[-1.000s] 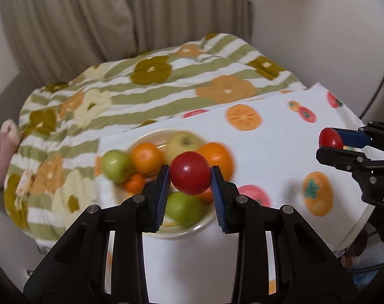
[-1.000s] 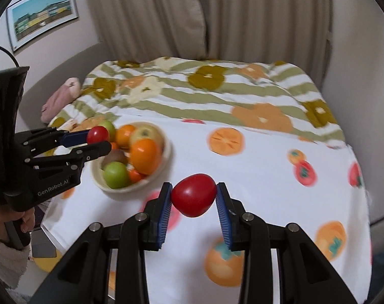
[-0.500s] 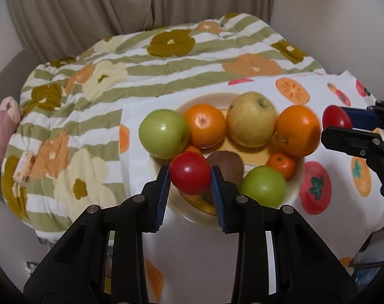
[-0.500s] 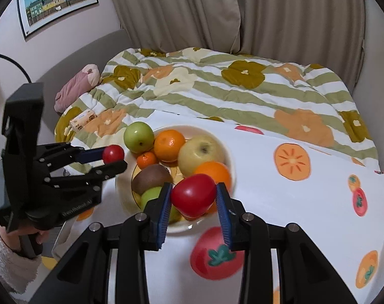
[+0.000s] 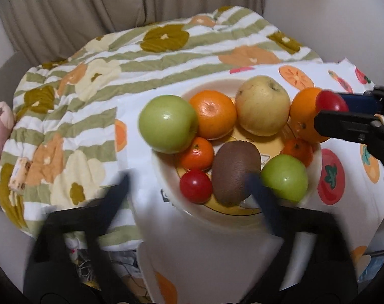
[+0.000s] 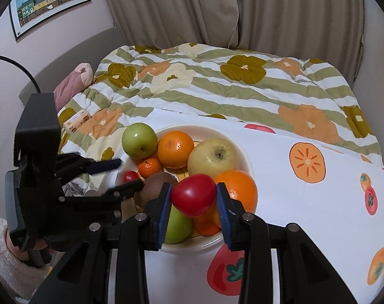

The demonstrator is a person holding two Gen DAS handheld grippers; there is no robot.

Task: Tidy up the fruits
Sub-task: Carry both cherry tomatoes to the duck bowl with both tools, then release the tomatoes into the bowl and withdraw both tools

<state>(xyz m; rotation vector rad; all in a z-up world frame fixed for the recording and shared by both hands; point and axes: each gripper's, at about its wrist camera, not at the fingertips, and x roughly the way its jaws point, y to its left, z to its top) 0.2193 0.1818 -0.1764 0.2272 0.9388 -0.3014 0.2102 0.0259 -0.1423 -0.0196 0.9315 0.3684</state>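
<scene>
A cream bowl (image 5: 166, 177) on the fruit-print cloth holds green apples, oranges, a yellow apple, a kiwi (image 5: 236, 172) and a small red tomato (image 5: 195, 186) at its near left side. My left gripper (image 5: 189, 190) is open, its fingers blurred and spread wide on either side of that tomato; it also shows in the right wrist view (image 6: 123, 174). My right gripper (image 6: 193, 197) is shut on a larger red tomato (image 6: 193, 195) and holds it above the bowl's right side (image 6: 247, 157). It shows in the left wrist view (image 5: 331, 109) too.
The white fruit-print cloth (image 6: 318, 202) covers the table right of the bowl. A striped floral quilt (image 6: 217, 83) lies behind, with a pink plush (image 6: 73, 81) and a small packet (image 6: 78, 121) at its left. Curtains hang at the back.
My left gripper came over the bowl, opened and let its small tomato go into the bowl. My right gripper moved left with its tomato to above the bowl.
</scene>
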